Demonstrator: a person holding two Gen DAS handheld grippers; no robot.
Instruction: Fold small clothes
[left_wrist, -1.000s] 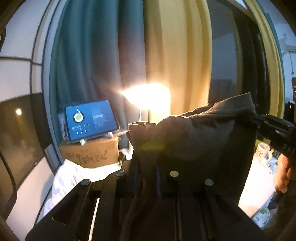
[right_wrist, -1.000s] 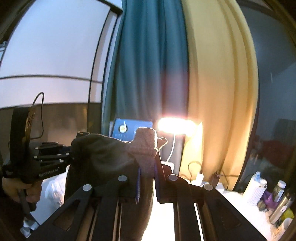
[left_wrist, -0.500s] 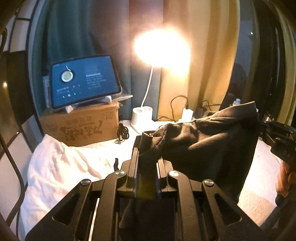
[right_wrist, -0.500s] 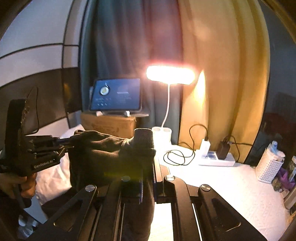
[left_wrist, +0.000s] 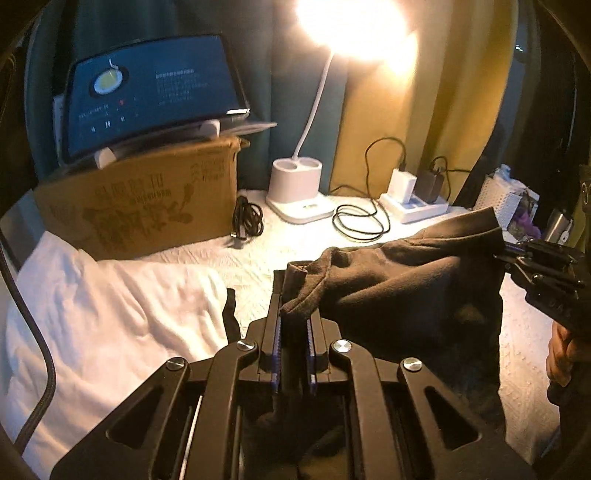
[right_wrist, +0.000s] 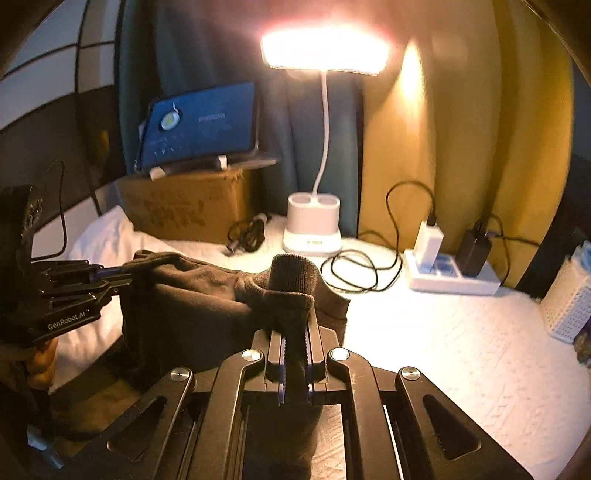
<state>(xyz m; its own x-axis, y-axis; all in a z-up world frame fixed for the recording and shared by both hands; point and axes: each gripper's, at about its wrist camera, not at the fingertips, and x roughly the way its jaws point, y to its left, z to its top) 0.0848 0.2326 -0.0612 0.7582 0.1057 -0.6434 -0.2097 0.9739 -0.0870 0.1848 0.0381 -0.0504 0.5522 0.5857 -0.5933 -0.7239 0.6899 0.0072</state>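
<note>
A lit lamp (left_wrist: 295, 192) stands at the back of the white-covered counter (right_wrist: 443, 332), with a coiled black cable (left_wrist: 360, 221) and a power strip (right_wrist: 448, 273) holding two chargers beside it. To the left a cardboard box (left_wrist: 147, 206) carries a glowing tablet (left_wrist: 147, 92), and a white pillow (left_wrist: 92, 306) lies in front of the box. A white perforated basket (right_wrist: 565, 306) sits at the far right. Teal and yellow curtains hang behind.

The dark garment (left_wrist: 406, 288) hangs in the air above the counter, stretched sideways between the two tools, its long axis running left to right and its loose part drooping down. The left tongs (left_wrist: 293, 295) are closing on one bunched corner, cloth between the jaws. The right tongs (right_wrist: 293, 314) are pressed together on the other corner, a ribbed cuff sticking up past them.
</note>
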